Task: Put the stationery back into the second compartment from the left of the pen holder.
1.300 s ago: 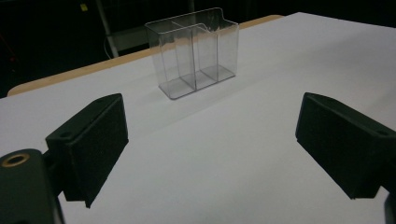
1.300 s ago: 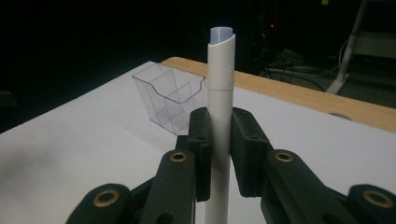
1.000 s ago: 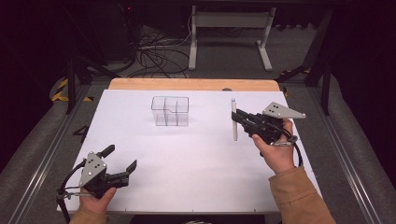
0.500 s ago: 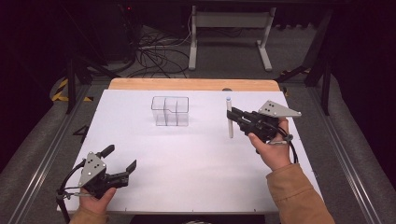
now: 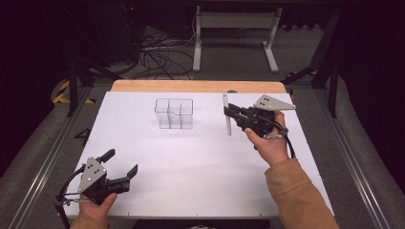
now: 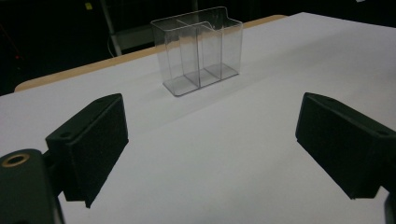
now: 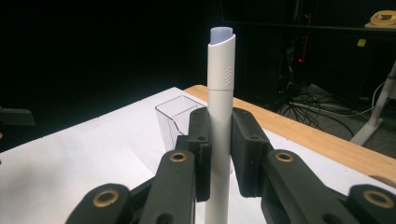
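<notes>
One white pen (image 7: 220,116) stands clamped in the right gripper (image 5: 231,114) fingers; left gripper (image 5: 120,164) fingers gape, empty.

the holder (image 5: 174,113) is clear, glossy plastic with smooth walls. the pen (image 7: 220,116) looks like smooth white matt plastic. the table (image 5: 200,157) has a white matt top, with a bare wood strip (image 5: 198,86) at its far edge. the right gripper (image 7: 220,154) has black matt jaws and brass-coloured metal rivets.
</notes>
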Demonstrator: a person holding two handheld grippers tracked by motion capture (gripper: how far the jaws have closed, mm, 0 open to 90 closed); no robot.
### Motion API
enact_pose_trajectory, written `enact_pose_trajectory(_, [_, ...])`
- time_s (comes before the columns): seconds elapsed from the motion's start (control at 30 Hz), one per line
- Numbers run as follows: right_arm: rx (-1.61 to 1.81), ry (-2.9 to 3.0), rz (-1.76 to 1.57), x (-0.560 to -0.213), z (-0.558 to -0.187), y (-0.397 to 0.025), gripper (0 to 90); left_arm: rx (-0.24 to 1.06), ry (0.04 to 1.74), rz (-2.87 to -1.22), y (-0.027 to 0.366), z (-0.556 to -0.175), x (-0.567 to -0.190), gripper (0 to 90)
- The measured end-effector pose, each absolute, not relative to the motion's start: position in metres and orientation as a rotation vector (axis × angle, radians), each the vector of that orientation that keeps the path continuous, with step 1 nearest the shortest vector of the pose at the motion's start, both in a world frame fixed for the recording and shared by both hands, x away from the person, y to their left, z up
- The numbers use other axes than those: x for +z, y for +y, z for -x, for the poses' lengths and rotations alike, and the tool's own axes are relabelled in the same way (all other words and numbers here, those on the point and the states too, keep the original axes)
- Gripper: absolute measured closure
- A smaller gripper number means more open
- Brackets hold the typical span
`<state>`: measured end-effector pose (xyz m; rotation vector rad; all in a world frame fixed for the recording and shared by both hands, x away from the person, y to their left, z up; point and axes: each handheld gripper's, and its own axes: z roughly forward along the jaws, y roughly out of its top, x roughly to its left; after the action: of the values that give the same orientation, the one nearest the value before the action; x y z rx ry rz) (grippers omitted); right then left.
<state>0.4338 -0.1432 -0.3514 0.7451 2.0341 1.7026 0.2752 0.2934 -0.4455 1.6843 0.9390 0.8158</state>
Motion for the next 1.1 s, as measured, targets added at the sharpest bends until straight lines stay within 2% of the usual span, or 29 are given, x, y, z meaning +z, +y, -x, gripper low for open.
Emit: enact_pose_trajectory(1.1, [1.778, 2.042, -0.638, -0.34, -0.478, -0.068, 79.2, 0.795, 0.937, -1.678, 0.294, -0.278, -0.446, 10.0])
